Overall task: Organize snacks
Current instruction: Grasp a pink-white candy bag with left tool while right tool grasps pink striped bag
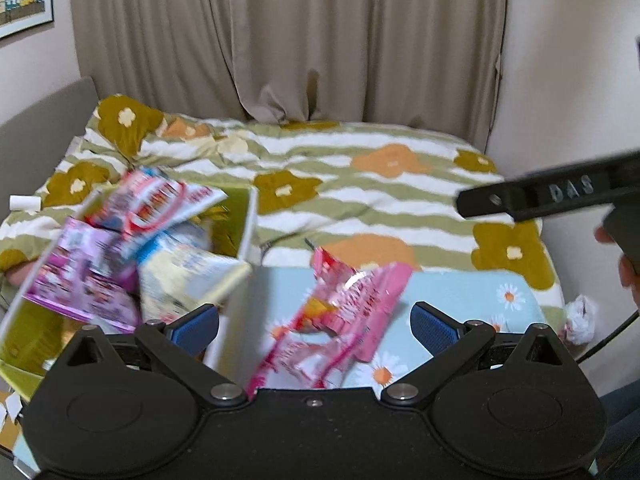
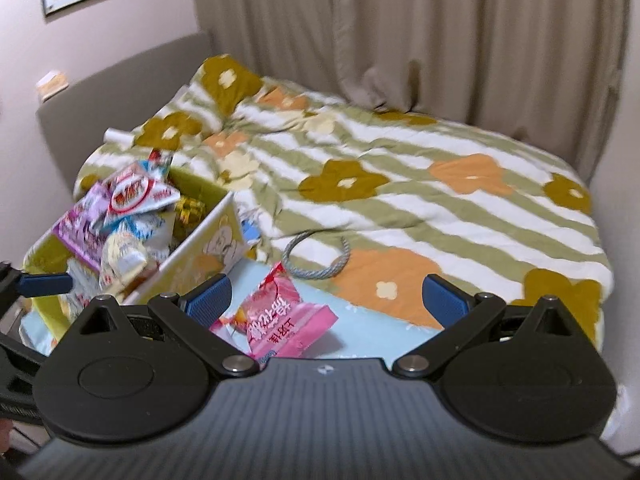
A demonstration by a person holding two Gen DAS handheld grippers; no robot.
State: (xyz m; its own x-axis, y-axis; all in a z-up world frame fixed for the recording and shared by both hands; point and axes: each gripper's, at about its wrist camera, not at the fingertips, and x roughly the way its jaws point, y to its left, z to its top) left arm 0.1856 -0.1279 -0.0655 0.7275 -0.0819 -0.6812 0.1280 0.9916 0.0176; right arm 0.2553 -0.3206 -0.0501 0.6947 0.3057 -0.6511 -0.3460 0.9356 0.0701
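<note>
Most snacks are sitting in the box [image 2: 200,252] — one pink packet [image 2: 280,320] is lying outside; both grippers' jaws are spread, empty.

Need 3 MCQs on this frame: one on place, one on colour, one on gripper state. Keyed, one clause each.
1. Where does the pink snack packet lie?
A. inside the yellow box
B. on the light blue cloth, outside the box
C. up against the curtain

2. What colour are the pads on the fingers of the right gripper?
A. blue
B. red
C. white

3. What state is the left gripper in?
A. shut on the pink packet
B. shut on nothing
C. open, gripping nothing

Key:
1 B: the packet rests on the light blue cloth to the right of the yellow box, not among the snacks piled in it.
2 A: both pads show blue in the right wrist view.
3 C: its fingers stand wide apart, with the packet loose between them in the left wrist view.
</note>
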